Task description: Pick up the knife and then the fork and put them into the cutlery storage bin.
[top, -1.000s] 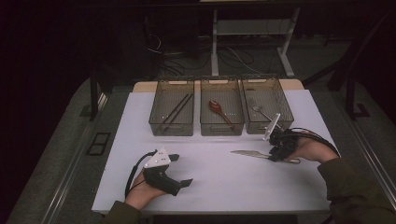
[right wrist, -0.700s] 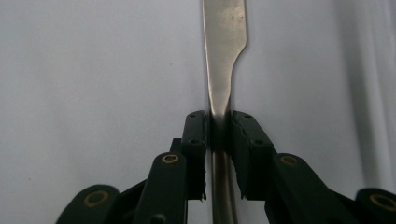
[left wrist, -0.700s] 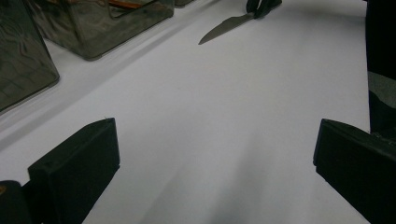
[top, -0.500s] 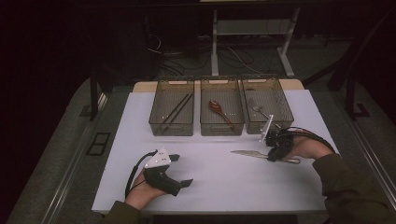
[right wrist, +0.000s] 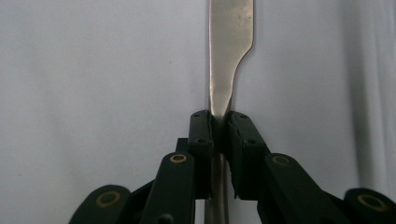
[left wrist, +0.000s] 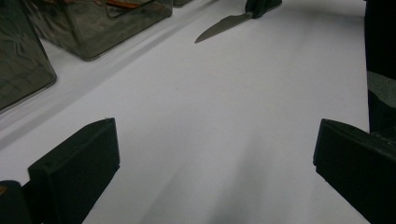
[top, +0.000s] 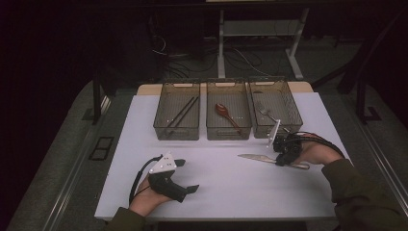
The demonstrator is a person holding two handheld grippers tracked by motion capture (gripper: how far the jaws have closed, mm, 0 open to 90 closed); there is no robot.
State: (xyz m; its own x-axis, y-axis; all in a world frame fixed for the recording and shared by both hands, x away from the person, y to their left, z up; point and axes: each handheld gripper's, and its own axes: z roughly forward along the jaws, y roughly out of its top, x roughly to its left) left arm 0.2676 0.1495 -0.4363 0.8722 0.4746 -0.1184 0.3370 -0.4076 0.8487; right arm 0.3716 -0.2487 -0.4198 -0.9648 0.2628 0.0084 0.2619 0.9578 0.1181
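**A:** Nearest the camera, the person's left hand lies low on the white worktop (top: 216,192), wrist down, holding the left tool (top: 185,175) level with its tips pointing toward the right side. How do its jaws stand?

**B:** Wide apart, with bare worktop between them and nothing gripped. Beyond them, in the left gripper view, the knife (left wrist: 223,25) lies well off across the sheet.

**A:** And the right hand?

**B:** The green-sleeved forearm comes in from the right edge. The right tool (top: 284,155) is pressed low over the knife (top: 257,159), pointing left along it. Its jaws have just been closing, and in the right gripper view the pads (right wrist: 201,130) clamp the narrow neck where blade meets handle. The blade lies flat on the worktop, tip pointing left.

**A:** What lies farther back?

**B:** Three clear bins in a row: the left bin (top: 176,129) with dark chopsticks (top: 182,114), the middle bin (top: 228,131) with a reddish spoon (top: 225,113), the right bin (top: 276,129) with a fork (top: 266,113). The right bin stands just behind the right hand; nothing lies between the tools.
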